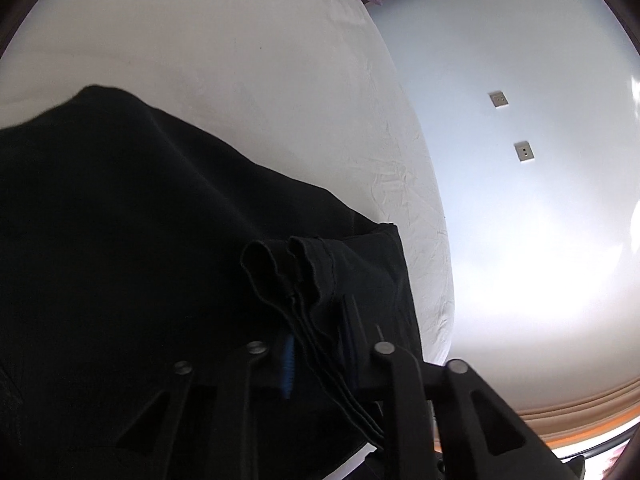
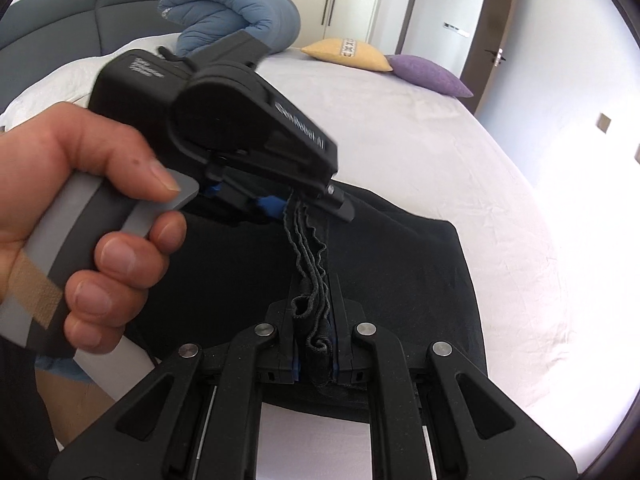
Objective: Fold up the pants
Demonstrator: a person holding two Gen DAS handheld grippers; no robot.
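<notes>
A wide bed [image 2: 400, 128] covered by a pale, faintly creased sheet [image 1: 248, 92] carries everything here. Black pants [image 2: 420, 280] lie spread across its near part, the dark cloth reaching close to the bed's right edge. At the far side a rolled blue quilt [image 2: 240, 12] rests on the sheet in front of the grey padded headboard [image 2: 80, 8]. Just right of the quilt sits a yellow cushion [image 2: 348, 54], and a purple cushion [image 2: 432, 74] lies beside it, touching it, near the bed's far right corner. The sheet wrinkles more toward the right edge.
</notes>
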